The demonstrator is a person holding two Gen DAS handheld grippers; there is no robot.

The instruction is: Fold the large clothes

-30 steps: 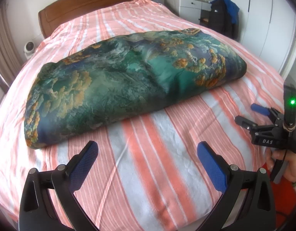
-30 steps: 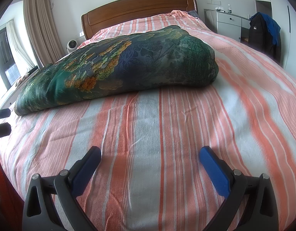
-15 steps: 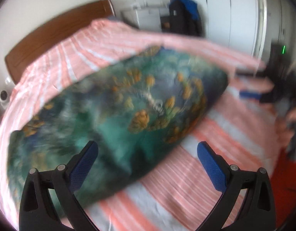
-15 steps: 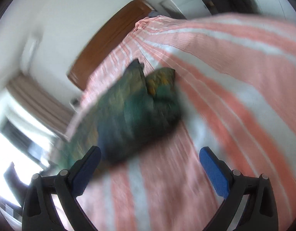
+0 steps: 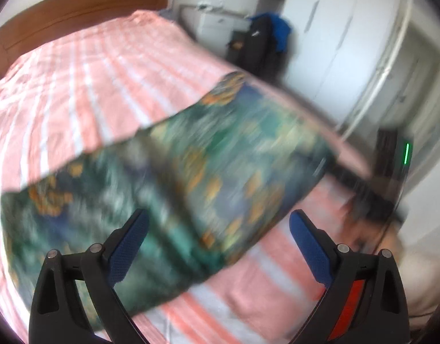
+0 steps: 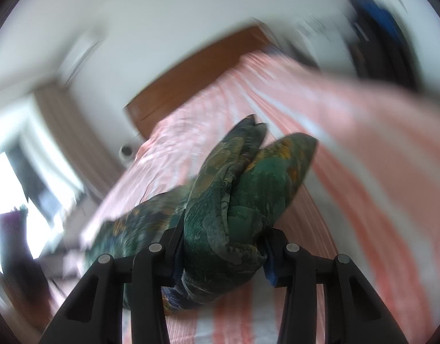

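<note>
A thick green quilt (image 5: 191, 166) with orange and blue patterning lies folded on the striped bed (image 5: 91, 80). My left gripper (image 5: 217, 218) hovers open over the quilt's near edge, with nothing pinched between its blue pads. In the right wrist view my right gripper (image 6: 223, 243) is closing, with a bunched corner of the quilt (image 6: 248, 183) squeezed between its fingers; two folded layers stick up past them. The right gripper's body, with its green light (image 5: 406, 154), shows blurred at the quilt's right end. Both views are motion-blurred.
The pink-and-white striped sheet (image 6: 349, 157) covers the whole bed up to a wooden headboard (image 5: 76, 14). White wardrobes (image 5: 334, 28) and a dark jacket with blue (image 5: 265, 43) stand to the right. A bright window and curtain (image 6: 62, 132) are on the left.
Both grippers rose and swung toward the quilt. The right gripper went from wide open over bare sheet to closed on the quilt's corner, which now lifts. The left stays open.
</note>
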